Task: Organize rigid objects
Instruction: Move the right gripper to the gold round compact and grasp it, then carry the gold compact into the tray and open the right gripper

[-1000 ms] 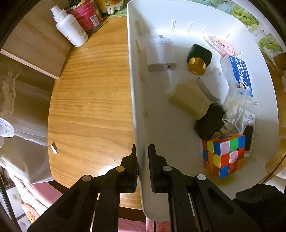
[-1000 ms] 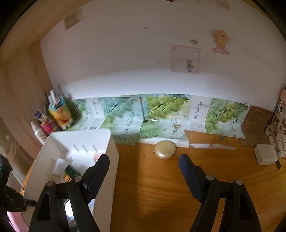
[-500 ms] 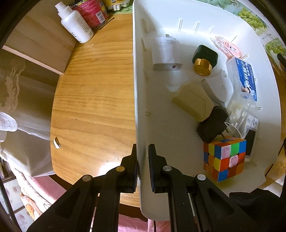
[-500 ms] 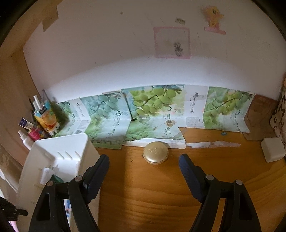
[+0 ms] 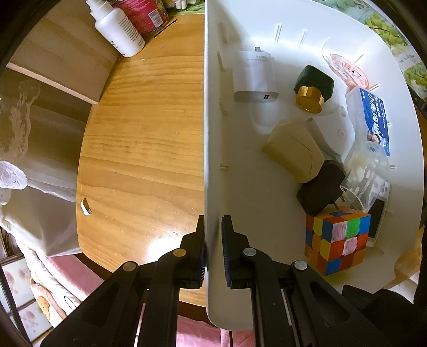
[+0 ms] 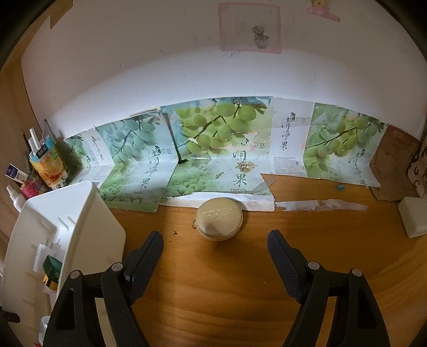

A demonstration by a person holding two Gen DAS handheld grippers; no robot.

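My left gripper (image 5: 213, 232) is shut on the near left wall of a white plastic bin (image 5: 208, 128). The bin holds a colour cube (image 5: 337, 237), a white charger (image 5: 254, 77), a dark green bottle with a gold cap (image 5: 313, 88), a beige box (image 5: 293, 152), a black adapter (image 5: 319, 190), a blue-labelled box (image 5: 372, 117) and clear packets. The bin also shows in the right wrist view (image 6: 80, 213) at the left. My right gripper (image 6: 214, 256) is open and empty above the wooden table, facing a round cream-gold case (image 6: 219, 218) just beyond its fingertips.
A white bottle (image 5: 117, 29) and a red can (image 5: 141, 13) stand at the table's far left corner. Fruit-print cartons (image 6: 213, 149) line the wall. A white block (image 6: 413, 217) sits at the right. The table's near edge (image 5: 80, 240) drops off at the left.
The right gripper has moved forward and down toward the round case, which now looks larger and nearer. The left gripper stays clamped on the bin wall, and the bin has shifted slightly.
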